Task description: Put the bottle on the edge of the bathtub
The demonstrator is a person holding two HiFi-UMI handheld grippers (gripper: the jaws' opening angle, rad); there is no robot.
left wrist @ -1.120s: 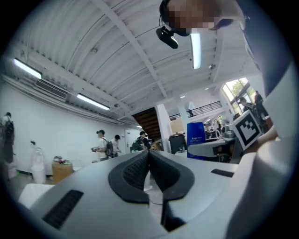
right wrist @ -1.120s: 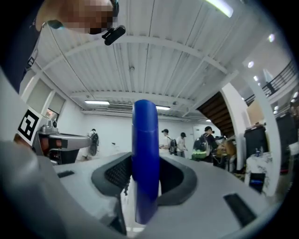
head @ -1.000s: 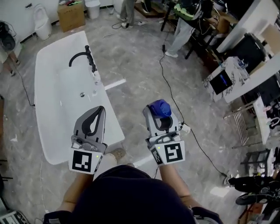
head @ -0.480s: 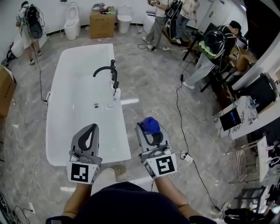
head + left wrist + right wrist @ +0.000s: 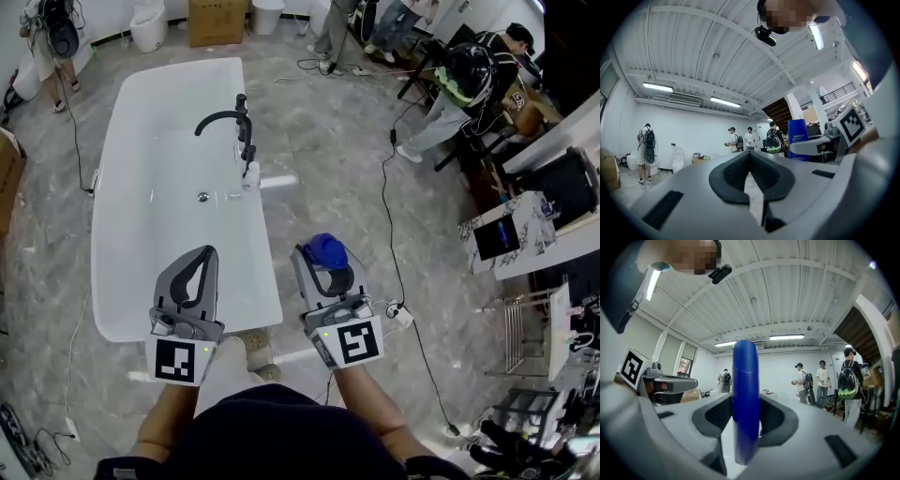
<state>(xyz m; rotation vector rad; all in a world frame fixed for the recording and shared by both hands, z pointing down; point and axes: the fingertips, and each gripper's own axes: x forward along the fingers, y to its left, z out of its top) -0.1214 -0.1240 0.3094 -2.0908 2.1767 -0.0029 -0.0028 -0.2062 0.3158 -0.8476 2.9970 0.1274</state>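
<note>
Bathtub (image 5: 131, 234): white and freestanding, on the grey floor (image 5: 328, 169) ahead and to the left of the person; nothing lies in it.
Left gripper (image 5: 206, 255): fingers pressed together with nothing between them; held level, and in the head view it hangs over the tub's near end.
Rim (image 5: 266, 277): the tub's right-hand edge, a flat pale lip, bare from the near corner up to the faucet. It runs between the two grippers in the head view.
Faucet (image 5: 230, 120): black, arched, mounted midway along that rim, with a small white fitting (image 5: 250, 175) just beside it.
Right gripper (image 5: 330, 272): fingers partly apart and clamped on the bottle (image 5: 324, 248).
Bottle: blue, upright in the grip, over the floor just right of the tub; not on the rim yet.
Step in hand (my read): carry the bottle left onto the rim.
Doing it well: keep it upright, pick the bare stretch short of the faucet, and set the base flat in the middle of the lip. Open the fingers only once it stands, then draw straight back.
Risk: a tall bottle on a narrow lip may tip into the tub or onto the floor.
Cable (image 5: 386, 216): black, trailing on the floor at right; mind the footing.
</note>
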